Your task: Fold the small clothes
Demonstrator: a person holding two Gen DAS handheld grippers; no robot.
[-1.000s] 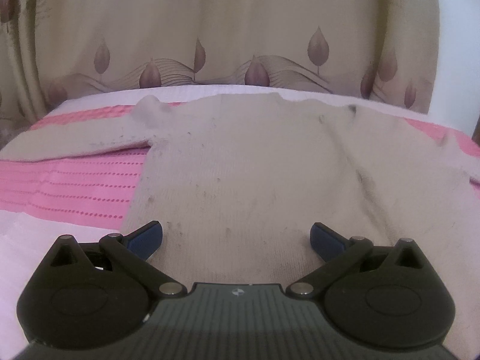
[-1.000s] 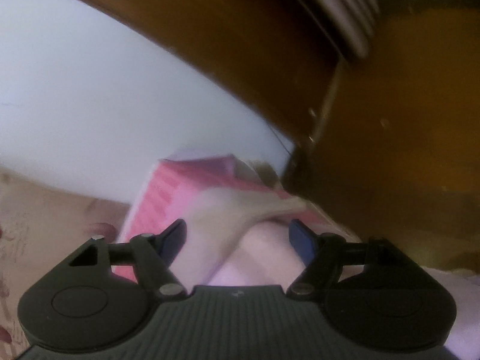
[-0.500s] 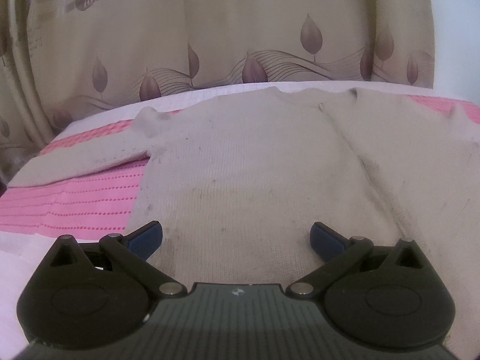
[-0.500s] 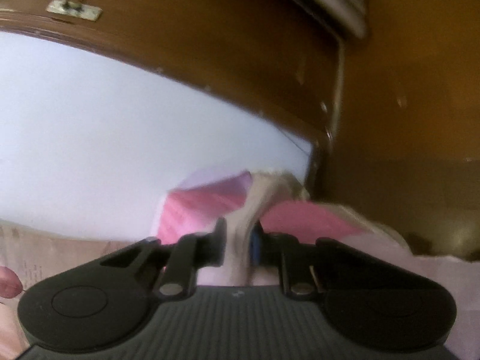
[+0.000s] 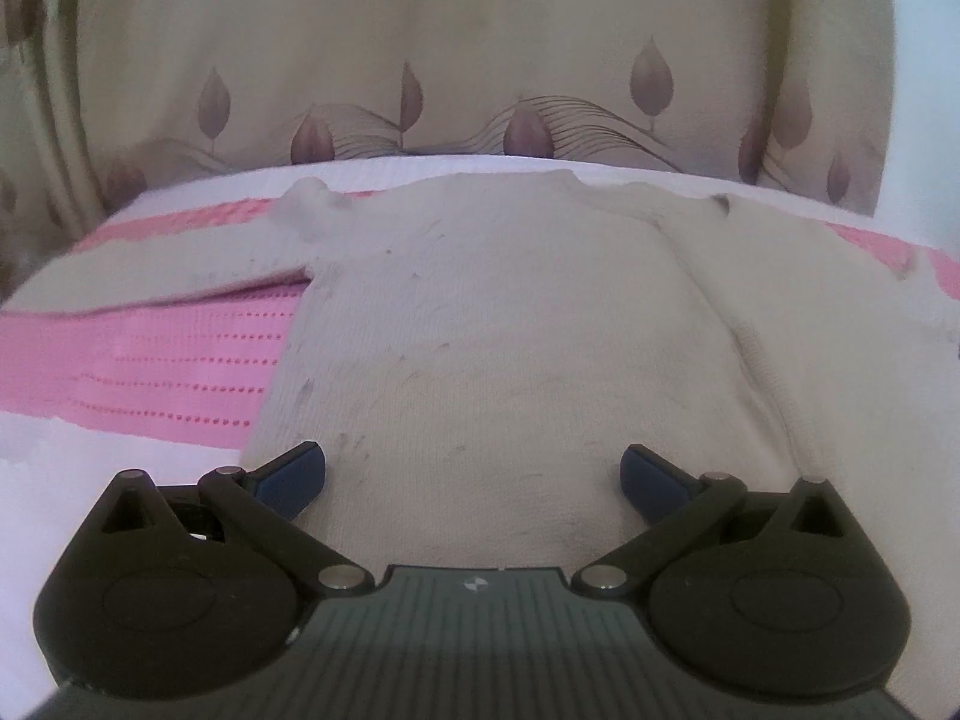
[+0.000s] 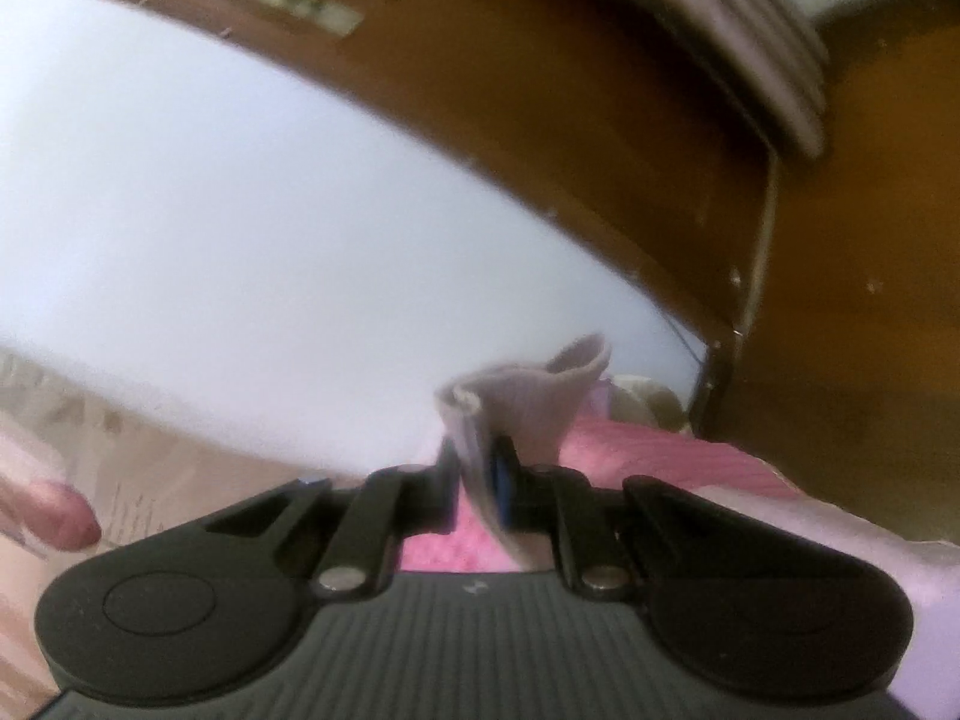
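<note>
A cream knit sweater point(image 5: 498, 324) lies flat on the pink and white bed cover point(image 5: 156, 360), its left sleeve point(image 5: 156, 270) stretched out to the left. My left gripper point(image 5: 474, 480) is open and empty, hovering over the sweater's lower hem. In the right wrist view my right gripper point(image 6: 480, 468) is shut on a sweater sleeve end point(image 6: 528, 396), which is lifted and sticks up between the fingers.
A beige curtain with leaf prints point(image 5: 480, 60) hangs behind the bed. In the right wrist view a white wall point(image 6: 270, 240) and a brown wooden door frame point(image 6: 660, 150) stand behind the bed corner point(image 6: 660, 456).
The right gripper closed on the sleeve end and lifted it. The left gripper stayed open over the hem, with its view shifting a little.
</note>
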